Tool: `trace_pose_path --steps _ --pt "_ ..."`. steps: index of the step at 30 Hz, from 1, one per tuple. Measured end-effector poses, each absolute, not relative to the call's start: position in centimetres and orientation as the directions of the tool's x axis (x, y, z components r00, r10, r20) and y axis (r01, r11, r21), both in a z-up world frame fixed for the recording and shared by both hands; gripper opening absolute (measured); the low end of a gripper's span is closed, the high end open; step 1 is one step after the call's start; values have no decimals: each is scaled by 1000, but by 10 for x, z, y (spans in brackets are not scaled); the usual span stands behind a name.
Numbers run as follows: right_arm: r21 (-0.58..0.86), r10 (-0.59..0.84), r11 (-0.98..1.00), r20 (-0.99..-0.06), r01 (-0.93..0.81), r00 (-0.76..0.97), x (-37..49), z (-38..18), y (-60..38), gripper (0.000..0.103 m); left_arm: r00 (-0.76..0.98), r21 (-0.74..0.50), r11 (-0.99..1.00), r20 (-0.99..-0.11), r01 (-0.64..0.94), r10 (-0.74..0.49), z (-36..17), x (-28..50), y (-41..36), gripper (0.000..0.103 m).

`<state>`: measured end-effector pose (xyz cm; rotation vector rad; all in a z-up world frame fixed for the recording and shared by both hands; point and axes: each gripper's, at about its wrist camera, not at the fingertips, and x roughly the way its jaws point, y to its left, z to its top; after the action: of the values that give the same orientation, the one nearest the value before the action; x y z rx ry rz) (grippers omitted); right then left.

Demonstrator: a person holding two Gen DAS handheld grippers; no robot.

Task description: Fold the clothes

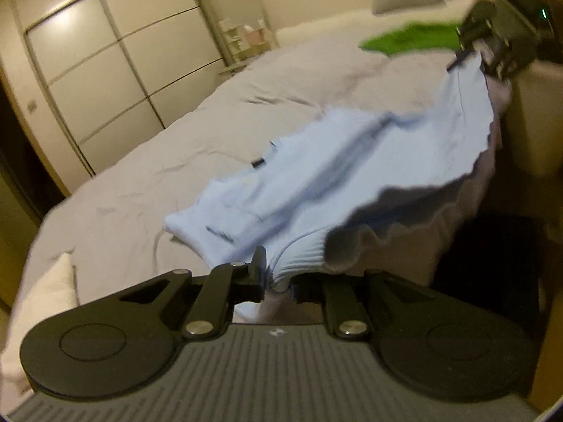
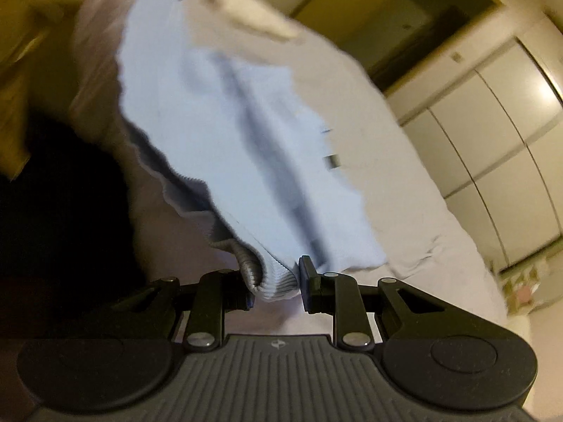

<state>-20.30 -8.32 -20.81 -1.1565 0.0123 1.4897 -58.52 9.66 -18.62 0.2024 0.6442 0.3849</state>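
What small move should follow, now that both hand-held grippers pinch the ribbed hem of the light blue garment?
Probably carry the hem forward over the garment's far end. The left hand-held gripper and right hand-held gripper each pinch a hem corner of the light blue garment, whose far end lies on the bed.

The soft light blue knitted sweater (image 1: 345, 161) looks smeared and blurry. The bright green cloth (image 1: 411, 37) is partly hidden behind the black two-finger right gripper (image 1: 473, 52), itself cut off at the edge
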Motion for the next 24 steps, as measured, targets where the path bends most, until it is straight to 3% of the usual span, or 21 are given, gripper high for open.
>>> trace_pose_path --steps 7,12,15,18,21,24 --pt "-354 709 -143 -688 -924 154 -94 -194 43 26 673 37 888 -638 -458 374 -189 -503 239 16" --pt "-69 612 13 -788 -998 63 -33 -254 113 37 565 -123 815 -778 -567 276 -245 -462 306 21" --pt "95 637 100 -771 -991 -10 -8 -273 112 38 608 -246 775 -764 -581 214 -254 -470 323 32" --pt "221 698 143 -713 -965 -60 1 -273 89 38 675 -343 752 -716 -563 179 -254 -483 326 33" --pt "260 726 142 -683 -955 -77 0 -269 85 38 679 -321 774 -711 -545 184 -258 -480 321 31" --pt "224 695 138 -716 -965 -67 -10 -272 85 38 665 -283 793 -721 -539 195 -264 -477 316 31"
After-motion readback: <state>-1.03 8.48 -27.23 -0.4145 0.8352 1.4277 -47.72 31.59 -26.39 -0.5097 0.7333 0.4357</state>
